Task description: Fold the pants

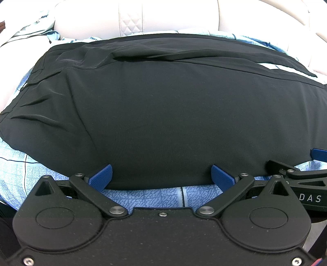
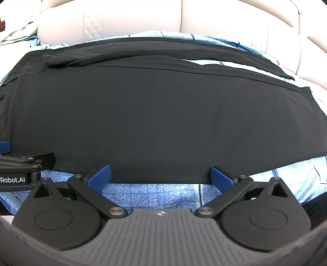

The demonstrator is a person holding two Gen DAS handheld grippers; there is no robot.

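Black pants (image 1: 163,110) lie flat across a blue patterned sheet (image 1: 159,194), waistband to the left, legs running right; they also fill the right wrist view (image 2: 163,114). My left gripper (image 1: 161,176) is open, its blue pads either side of the pants' near edge. My right gripper (image 2: 161,176) is open in the same way, further right along that edge. The right gripper shows in the left wrist view (image 1: 296,174). The left gripper shows in the right wrist view (image 2: 26,163).
A cream padded sofa back (image 2: 184,18) rises behind the pants. Crumpled light-blue cloth (image 1: 30,26) lies at the far left. The far pant leg (image 2: 204,55) lies slightly apart, with sheet showing between the legs.
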